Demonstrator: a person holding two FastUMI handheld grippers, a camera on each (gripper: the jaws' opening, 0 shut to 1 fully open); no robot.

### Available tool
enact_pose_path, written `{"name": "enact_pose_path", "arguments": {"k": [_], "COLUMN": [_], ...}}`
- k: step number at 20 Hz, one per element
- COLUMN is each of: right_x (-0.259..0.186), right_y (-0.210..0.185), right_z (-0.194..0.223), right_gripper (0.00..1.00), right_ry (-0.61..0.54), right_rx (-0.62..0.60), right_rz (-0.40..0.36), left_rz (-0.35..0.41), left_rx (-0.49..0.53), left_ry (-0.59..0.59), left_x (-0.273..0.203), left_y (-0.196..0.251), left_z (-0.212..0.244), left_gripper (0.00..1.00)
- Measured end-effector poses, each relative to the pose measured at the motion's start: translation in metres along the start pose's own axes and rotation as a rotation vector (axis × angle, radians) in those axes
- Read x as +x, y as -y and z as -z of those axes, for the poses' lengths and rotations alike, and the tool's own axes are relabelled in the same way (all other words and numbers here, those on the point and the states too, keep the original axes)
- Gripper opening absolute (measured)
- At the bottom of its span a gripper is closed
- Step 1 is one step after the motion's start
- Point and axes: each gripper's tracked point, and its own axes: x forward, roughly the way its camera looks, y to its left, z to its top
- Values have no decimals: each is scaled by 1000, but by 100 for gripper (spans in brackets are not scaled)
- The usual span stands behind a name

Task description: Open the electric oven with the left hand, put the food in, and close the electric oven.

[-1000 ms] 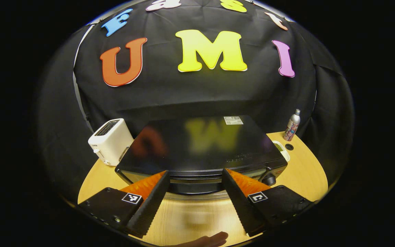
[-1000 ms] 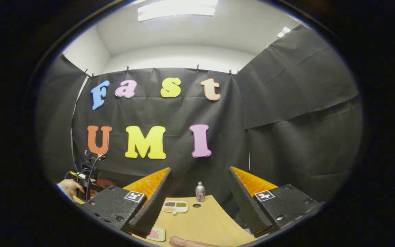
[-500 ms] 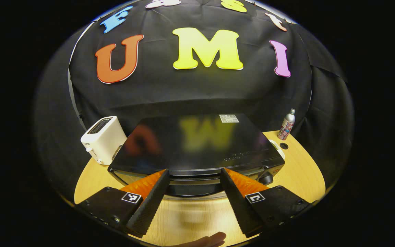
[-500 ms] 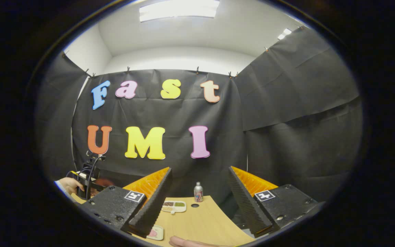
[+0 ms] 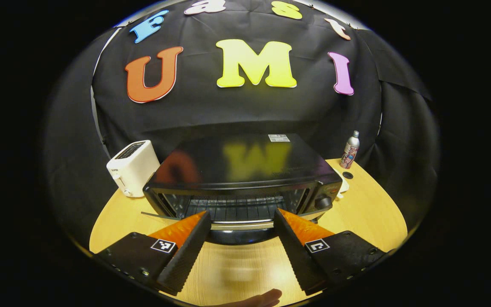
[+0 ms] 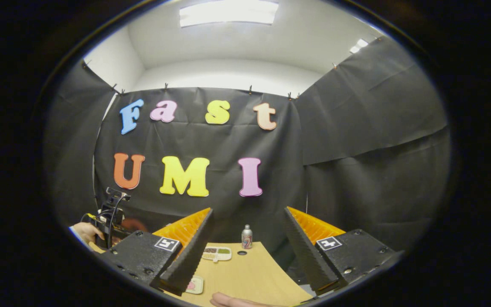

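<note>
My left gripper (image 5: pixel 241 221) jaws stand open before the black metal electric oven (image 5: pixel 241 179); I judge its door stiff, best gripped at the front handle bar (image 5: pixel 241 225).

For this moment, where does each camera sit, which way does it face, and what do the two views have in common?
Left gripper view: rides the left tool, looking down at the electric oven front, toaster beside it; own open fingers below.
Right gripper view: rides the right tool, looking level across the table; own open fingers, far-off hand.
Shared: the bottle and table.
</note>
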Motion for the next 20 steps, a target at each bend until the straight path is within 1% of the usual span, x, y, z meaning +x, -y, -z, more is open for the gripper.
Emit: {"name": "enact_pose_path", "arguments": {"k": [4, 7, 10, 11, 13, 14, 16, 17, 20], "right_x": [-15, -24, -35, -36, -38, -40, -42, -42, -39], "right_y": [-4, -9, -19, -21, -22, -22, -21, -22, -24], "right_z": [-8, -16, -16, -17, -19, -20, -19, -19, -15], "right_gripper": [98, 98, 98, 100, 100, 98, 98, 100, 100], "right_ry": [15, 36, 23, 21, 22, 23, 23, 21, 3], "right_rx": [-4, 27, 35, 36, 33, 32, 32, 34, 37], "right_rz": [-4, -21, -51, -56, -58, -57, -55, -55, -60], "left_rz": [-1, -2, -3, -3, -4, -3, -2, -2, -2], "left_rx": [-6, -16, -19, -23, -17, -13, -15, -10, 4], "left_ry": [1, -15, -22, -28, -37, -43, -70, -84, -96], "left_x": [-17, -26, -32, -33, -35, -37, -36, -36, -34], "left_y": [2, 5, 5, 6, 8, 8, 9, 9, 10], "left_z": [25, 48, 67, 74, 91, 97, 118, 126, 145], "left_gripper": [94, 94, 95, 95, 95, 95, 95, 95, 95]}}
